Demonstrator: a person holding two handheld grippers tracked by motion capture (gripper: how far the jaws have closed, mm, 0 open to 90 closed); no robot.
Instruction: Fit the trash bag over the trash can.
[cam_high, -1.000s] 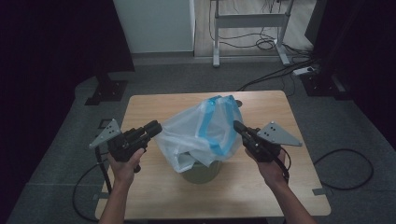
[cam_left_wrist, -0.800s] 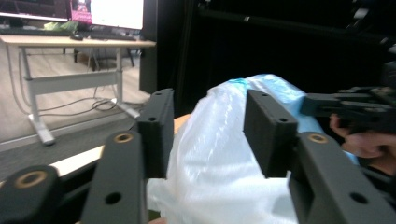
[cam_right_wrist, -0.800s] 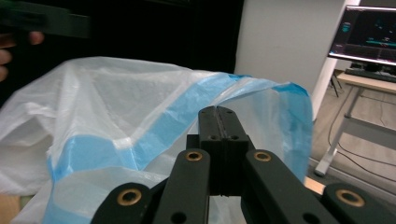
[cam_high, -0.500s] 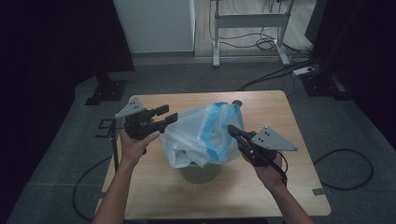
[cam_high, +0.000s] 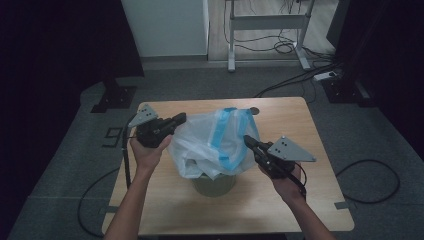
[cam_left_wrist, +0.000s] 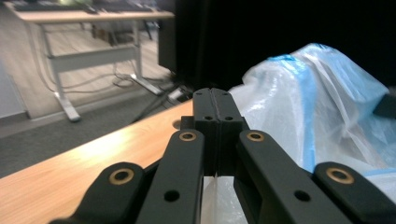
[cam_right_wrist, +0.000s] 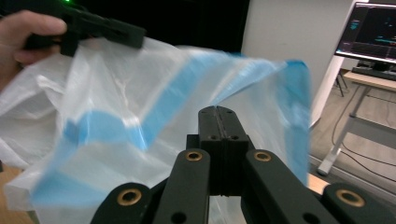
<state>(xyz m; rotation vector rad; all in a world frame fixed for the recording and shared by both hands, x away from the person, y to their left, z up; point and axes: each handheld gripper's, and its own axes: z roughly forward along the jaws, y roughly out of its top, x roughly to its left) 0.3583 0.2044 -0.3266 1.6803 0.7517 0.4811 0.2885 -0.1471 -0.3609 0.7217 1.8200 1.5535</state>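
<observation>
Bag (cam_high: 215, 142): sitting mid-worktop (cam_high: 165, 207), draped over a bin (cam_high: 214, 184), being stretched between two claws.
Left claw (cam_high: 181, 118): having just been closing, now clenching the bag's left edge, film showing between its jaws.
Right claw (cam_high: 247, 140): gripping the bag's right edge, jaws pressed together.

A brown wooden bench (cam_high: 310, 150) stands on a grey floor (cam_high: 65, 165). A small green bin (cam_high: 214, 184) sits on the bench, with a white and blue plastic bag (cam_high: 215, 142) in it.
</observation>
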